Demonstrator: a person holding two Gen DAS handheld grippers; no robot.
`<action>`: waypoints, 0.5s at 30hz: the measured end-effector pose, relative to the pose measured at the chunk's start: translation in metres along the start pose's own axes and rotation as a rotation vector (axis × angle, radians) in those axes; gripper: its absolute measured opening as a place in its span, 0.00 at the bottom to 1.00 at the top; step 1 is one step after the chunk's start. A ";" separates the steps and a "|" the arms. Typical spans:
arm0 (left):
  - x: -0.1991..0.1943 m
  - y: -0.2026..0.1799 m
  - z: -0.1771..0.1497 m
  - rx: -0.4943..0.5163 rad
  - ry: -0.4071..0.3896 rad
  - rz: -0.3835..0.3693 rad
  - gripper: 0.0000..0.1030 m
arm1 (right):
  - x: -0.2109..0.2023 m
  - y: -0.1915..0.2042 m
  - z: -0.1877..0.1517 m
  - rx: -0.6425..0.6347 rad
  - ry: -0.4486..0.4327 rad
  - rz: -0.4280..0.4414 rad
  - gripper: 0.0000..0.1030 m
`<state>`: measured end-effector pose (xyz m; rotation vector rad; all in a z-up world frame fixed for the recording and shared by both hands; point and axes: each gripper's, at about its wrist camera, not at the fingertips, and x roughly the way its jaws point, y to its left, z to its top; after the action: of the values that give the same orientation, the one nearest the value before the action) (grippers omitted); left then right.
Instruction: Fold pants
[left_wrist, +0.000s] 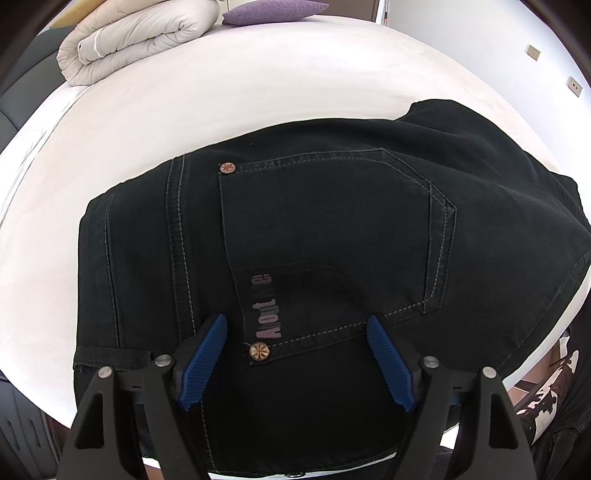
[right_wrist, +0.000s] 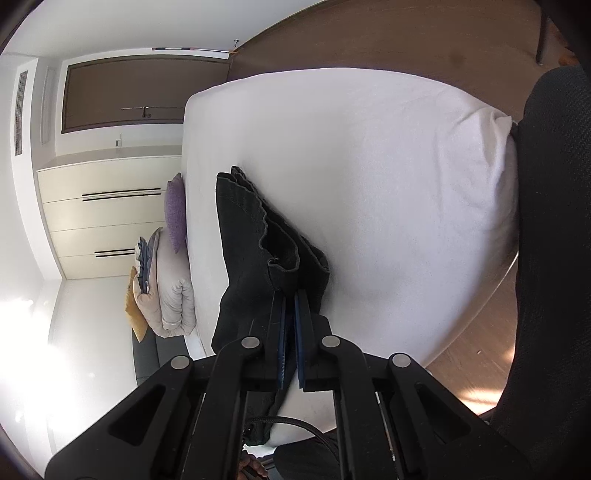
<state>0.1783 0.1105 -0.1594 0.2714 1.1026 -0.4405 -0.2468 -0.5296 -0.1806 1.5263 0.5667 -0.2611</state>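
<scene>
Left wrist view: my left gripper (left_wrist: 297, 332) released, blue pads (left_wrist: 205, 354) spread wide, nothing clamped. Directly beneath and ahead: black pants (left_wrist: 332, 221) flat on bed (left_wrist: 184, 122), back pocket up, rivet (left_wrist: 259, 350) between pads. Far ahead-left: rolled duvet (left_wrist: 136, 40), purple pillow (left_wrist: 273, 13). Right wrist view: my right gripper (right_wrist: 291, 295) clenched on pants' leg fabric (right_wrist: 258, 240), which stretches ahead over bed.

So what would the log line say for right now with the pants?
task: fold pants | left gripper: jaws open above black pants, no grip | right gripper: jaws shut on pants fabric | surface: white bed
</scene>
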 end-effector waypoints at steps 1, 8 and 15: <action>0.000 0.000 0.000 0.000 -0.001 0.000 0.79 | -0.001 0.000 0.001 0.002 0.000 -0.008 0.04; -0.002 0.002 -0.001 -0.005 -0.010 -0.004 0.79 | -0.036 0.007 0.020 -0.044 -0.109 -0.120 0.05; -0.002 -0.002 -0.001 -0.009 -0.014 0.001 0.80 | 0.013 0.099 -0.029 -0.365 0.087 0.056 0.15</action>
<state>0.1757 0.1098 -0.1582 0.2607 1.0901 -0.4363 -0.1910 -0.4941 -0.0998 1.2007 0.6030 -0.0431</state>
